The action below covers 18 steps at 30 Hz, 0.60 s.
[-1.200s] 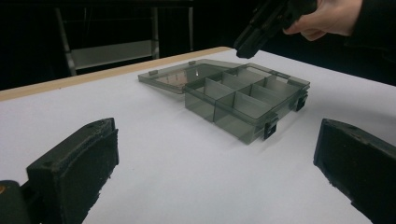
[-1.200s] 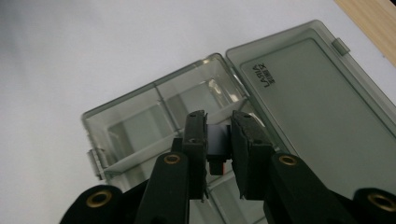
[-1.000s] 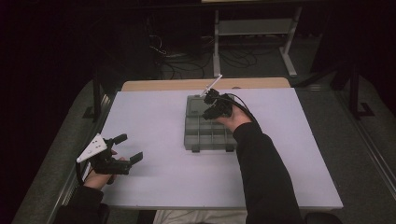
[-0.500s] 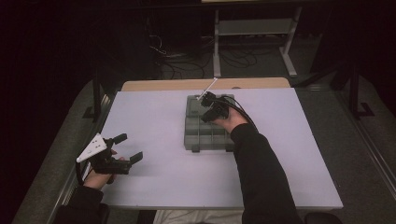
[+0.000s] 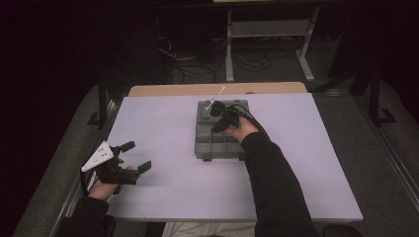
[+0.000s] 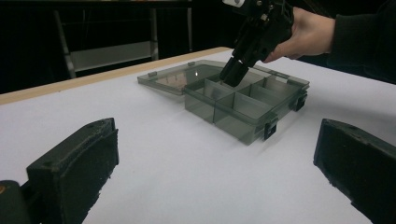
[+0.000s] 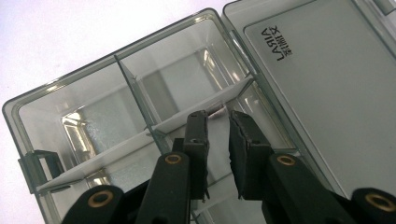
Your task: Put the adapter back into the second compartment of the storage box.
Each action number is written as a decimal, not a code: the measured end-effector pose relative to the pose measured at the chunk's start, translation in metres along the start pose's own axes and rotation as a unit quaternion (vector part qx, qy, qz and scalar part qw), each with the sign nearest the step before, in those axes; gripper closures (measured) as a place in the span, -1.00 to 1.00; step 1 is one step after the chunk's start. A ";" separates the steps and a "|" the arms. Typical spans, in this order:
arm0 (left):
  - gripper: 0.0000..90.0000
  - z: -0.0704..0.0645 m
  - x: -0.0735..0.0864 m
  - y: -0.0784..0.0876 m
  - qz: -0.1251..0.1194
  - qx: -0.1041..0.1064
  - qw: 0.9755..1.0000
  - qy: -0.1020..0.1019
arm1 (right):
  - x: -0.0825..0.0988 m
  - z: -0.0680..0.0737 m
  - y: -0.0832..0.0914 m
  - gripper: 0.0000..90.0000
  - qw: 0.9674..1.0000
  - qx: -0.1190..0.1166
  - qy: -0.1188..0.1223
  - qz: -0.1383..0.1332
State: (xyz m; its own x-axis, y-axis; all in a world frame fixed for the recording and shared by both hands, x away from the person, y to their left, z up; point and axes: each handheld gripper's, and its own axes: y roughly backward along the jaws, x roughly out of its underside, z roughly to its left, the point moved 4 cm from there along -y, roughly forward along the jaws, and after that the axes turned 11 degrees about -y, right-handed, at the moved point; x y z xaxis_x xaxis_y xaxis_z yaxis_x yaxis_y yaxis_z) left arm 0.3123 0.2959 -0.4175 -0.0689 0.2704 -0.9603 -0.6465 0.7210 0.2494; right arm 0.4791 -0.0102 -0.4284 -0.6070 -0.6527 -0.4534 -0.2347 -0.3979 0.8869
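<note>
A smoky grey compartment box point(image 5: 207, 148) lies mid-table with its lid point(image 7: 327, 84) folded flat at the far end. Pale cross dividers point(image 7: 205, 105) split its cells. My right gripper point(image 5: 215, 111) points down into a far cell beside the lid; its tips point(image 6: 232, 76) sit just inside the rim. In the right gripper view the jaws point(image 7: 218, 122) stand close together with a narrow pale slit between them. I cannot tell whether anything thin is pinched there. My left gripper point(image 5: 139, 156) rests at the table's front left, open and empty, facing the box point(image 6: 243, 100).
The box sits on a white tabletop point(image 5: 163, 123) with a wooden strip point(image 5: 197, 89) along the far edge. A metal shelf frame point(image 5: 267, 29) and cables stand on the dark floor beyond. Black latches point(image 6: 270, 128) stick out of the box's near side.
The right gripper has sunk a little toward the far cells of the box. The left hand has stayed put.
</note>
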 end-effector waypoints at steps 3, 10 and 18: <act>-1.00 0.000 0.000 0.000 0.000 0.000 1.000 0.001 | -0.001 0.002 0.001 0.45 1.000 -0.001 0.001 -0.004; -1.00 0.001 0.001 0.001 0.001 -0.002 1.000 0.000 | -0.001 0.006 0.007 0.12 1.000 0.000 -0.002 -0.009; -1.00 0.001 0.001 0.001 0.001 -0.003 1.000 0.000 | -0.001 0.006 0.019 -0.20 0.999 0.004 -0.019 -0.025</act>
State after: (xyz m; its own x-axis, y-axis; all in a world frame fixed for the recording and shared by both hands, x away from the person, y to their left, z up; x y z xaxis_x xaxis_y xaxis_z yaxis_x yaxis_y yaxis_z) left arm 0.3120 0.2976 -0.4177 -0.0708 0.2712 -0.9599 -0.6502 0.7173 0.2506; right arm 0.4704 -0.0129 -0.4105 -0.6227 -0.6065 -0.4944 -0.2726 -0.4241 0.8636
